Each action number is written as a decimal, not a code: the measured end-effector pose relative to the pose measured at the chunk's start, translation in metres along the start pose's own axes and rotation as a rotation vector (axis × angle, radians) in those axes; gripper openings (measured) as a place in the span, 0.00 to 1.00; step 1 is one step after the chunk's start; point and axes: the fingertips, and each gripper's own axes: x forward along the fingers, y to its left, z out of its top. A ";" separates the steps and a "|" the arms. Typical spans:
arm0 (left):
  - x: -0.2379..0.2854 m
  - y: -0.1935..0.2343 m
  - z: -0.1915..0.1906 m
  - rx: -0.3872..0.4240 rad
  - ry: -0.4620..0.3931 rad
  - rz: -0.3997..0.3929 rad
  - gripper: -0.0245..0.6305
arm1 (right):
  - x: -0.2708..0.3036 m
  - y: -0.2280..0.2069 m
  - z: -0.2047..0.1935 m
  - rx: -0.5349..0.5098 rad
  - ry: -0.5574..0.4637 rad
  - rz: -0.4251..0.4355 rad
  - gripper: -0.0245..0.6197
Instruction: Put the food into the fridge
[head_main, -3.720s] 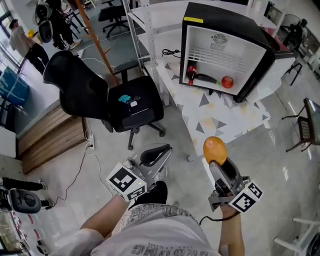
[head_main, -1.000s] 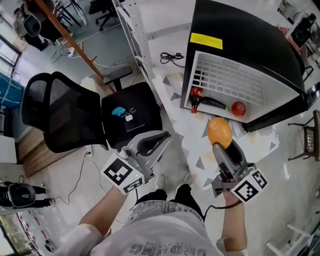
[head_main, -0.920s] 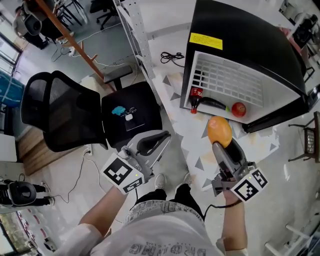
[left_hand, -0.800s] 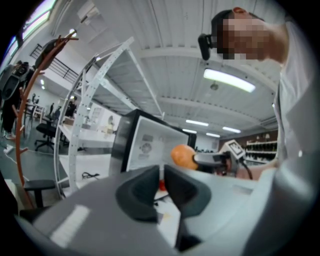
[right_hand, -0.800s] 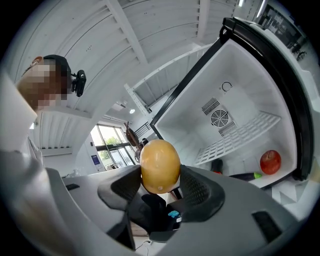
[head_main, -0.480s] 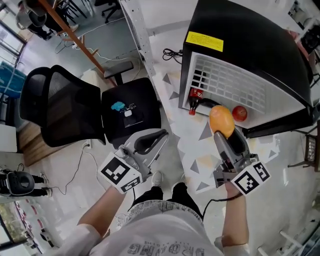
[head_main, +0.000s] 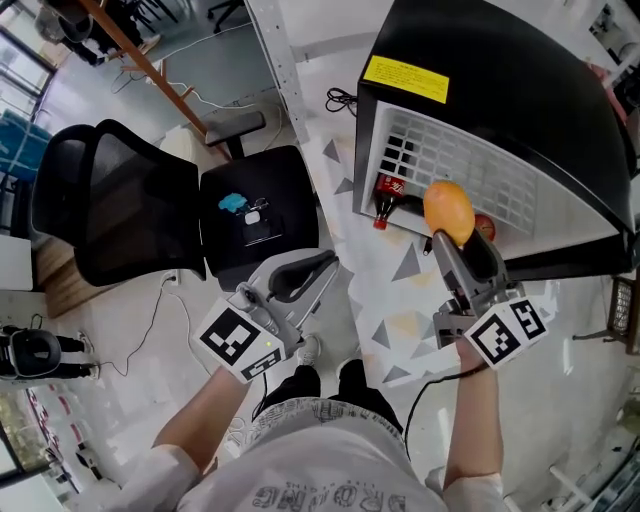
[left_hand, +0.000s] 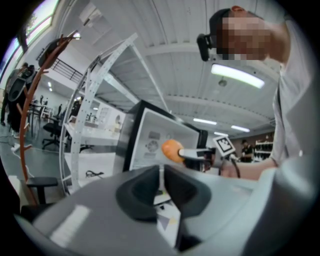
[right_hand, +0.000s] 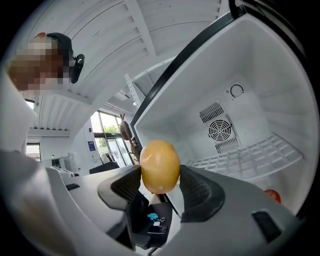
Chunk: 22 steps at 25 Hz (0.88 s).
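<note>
Holds the orange clamped between the two jaws of the right gripper, one jaw against each side, raised in the air at the open front of the black fridge. Shows a bottle at the left of the fridge floor and a red fruit at its right, both just beyond the orange. Carries the left gripper lower, near an office chair, jaws pressed together with nothing between them.
</note>
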 end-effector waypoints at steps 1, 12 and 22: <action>0.002 0.001 0.000 -0.001 0.000 0.002 0.09 | 0.003 -0.003 0.001 -0.011 0.003 0.000 0.42; 0.011 0.008 -0.009 -0.021 0.007 0.021 0.08 | 0.039 -0.019 0.012 -0.140 0.030 -0.002 0.42; 0.012 0.017 -0.019 -0.046 0.024 0.046 0.08 | 0.069 -0.040 -0.004 -0.235 0.089 -0.027 0.42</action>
